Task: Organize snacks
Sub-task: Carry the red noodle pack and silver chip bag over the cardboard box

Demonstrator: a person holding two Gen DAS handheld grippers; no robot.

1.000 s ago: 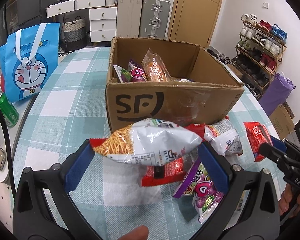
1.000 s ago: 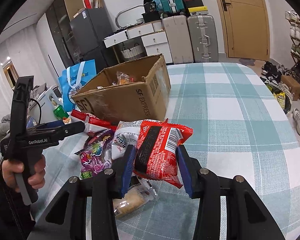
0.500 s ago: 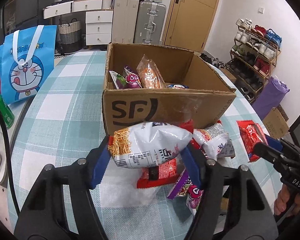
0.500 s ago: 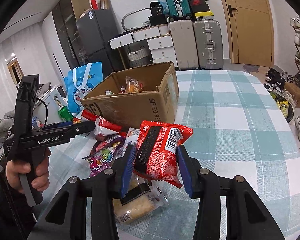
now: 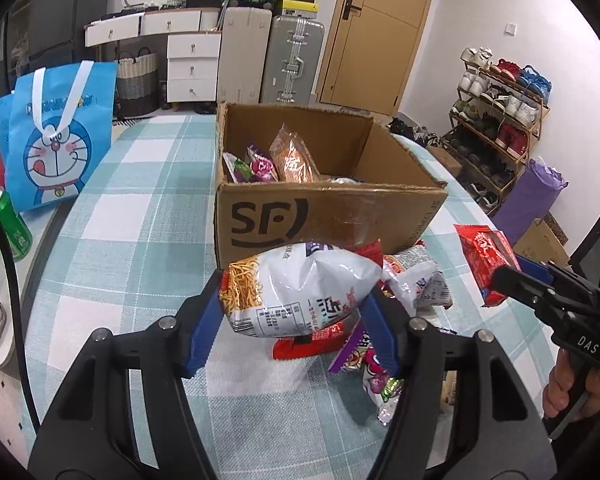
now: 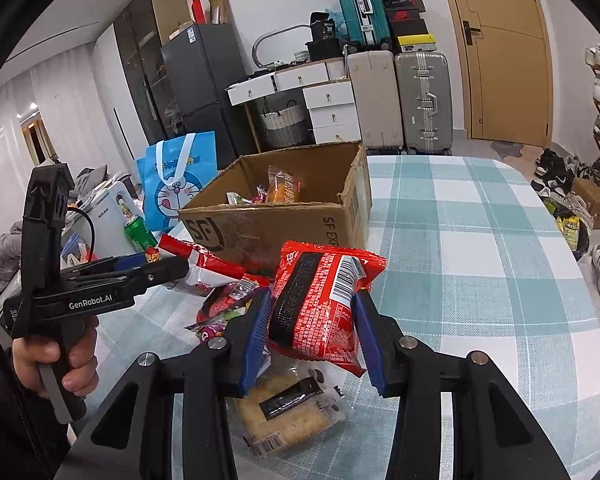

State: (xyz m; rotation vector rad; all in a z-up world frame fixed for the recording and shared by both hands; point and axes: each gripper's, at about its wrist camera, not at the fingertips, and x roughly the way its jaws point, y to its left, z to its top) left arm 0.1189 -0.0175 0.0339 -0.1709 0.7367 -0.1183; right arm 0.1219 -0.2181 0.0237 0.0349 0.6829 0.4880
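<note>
Blue tote: your Doraemon bag [image 5: 56, 140] stands far left on the checked table [image 5: 140, 248], with a green can [image 5: 12, 224] just in front of it at the edge.
Left gripper: your left gripper [image 5: 296, 316] is clamped on the white noodle-snack bag [image 5: 300, 288]; both blue pads press its ends, and you have it lifted above the pile, in front of the box's near wall.
Box: the SF cardboard box [image 5: 328, 216] sits open mid-table, with an orange packet [image 5: 294, 158] and a purple packet [image 5: 262, 166] leaning inside near its left wall.
Pile: under your held bag lie a flat red pack [image 5: 308, 344], a purple candy bag [image 5: 364, 364] and a second white bag [image 5: 416, 284], all touching or overlapping, just beside the box front.
Right gripper: your right gripper [image 6: 310, 332] is squeezed shut on the red packet [image 6: 320, 304], barcode side toward the camera, held up over the table to the right of the pile.
Below it: a clear-wrapped biscuit pack [image 6: 296, 412] lies flat on the cloth under your right fingers [image 6: 254, 340].
Far right: a shoe rack [image 5: 500, 120] stands against the wall, well apart from the table.
</note>
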